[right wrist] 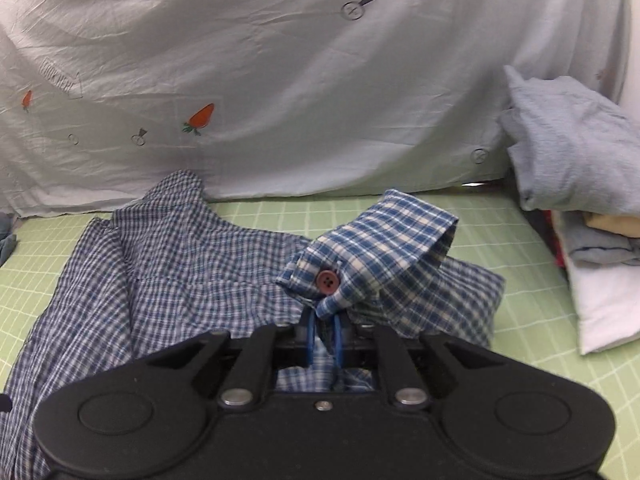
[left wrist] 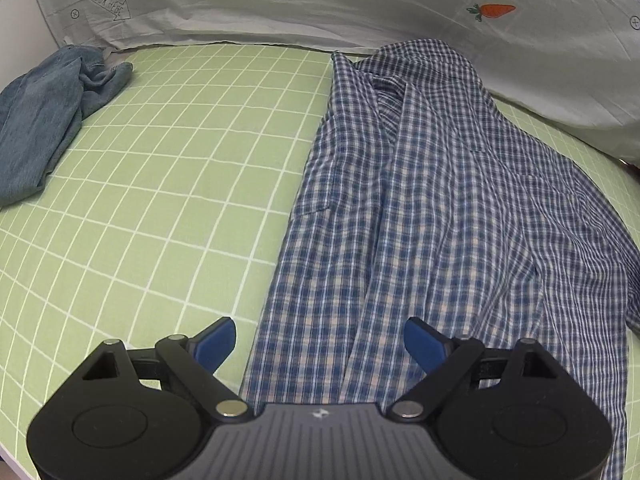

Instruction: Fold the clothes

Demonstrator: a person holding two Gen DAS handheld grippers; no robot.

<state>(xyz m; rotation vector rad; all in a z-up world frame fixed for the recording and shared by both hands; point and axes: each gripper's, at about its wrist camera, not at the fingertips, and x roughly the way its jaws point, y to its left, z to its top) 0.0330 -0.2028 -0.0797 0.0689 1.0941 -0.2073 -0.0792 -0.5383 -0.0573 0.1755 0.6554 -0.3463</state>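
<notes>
The blue-checked cotton shirt (left wrist: 420,208) lies ahead of the open left jaws, on the green grid-lined sheet (left wrist: 168,168); the crumpled denim garment (left wrist: 44,120) sits far left. A stack of folded clothes (right wrist: 580,208) lies right of the right jaws.

Black grippers (left wrist: 319,344), blue fingers (left wrist: 216,342)

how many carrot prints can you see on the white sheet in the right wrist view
2: one large carrot left of centre on the white sheet, one small carrot near the left edge. Folds or the shirt may hide others.
</notes>
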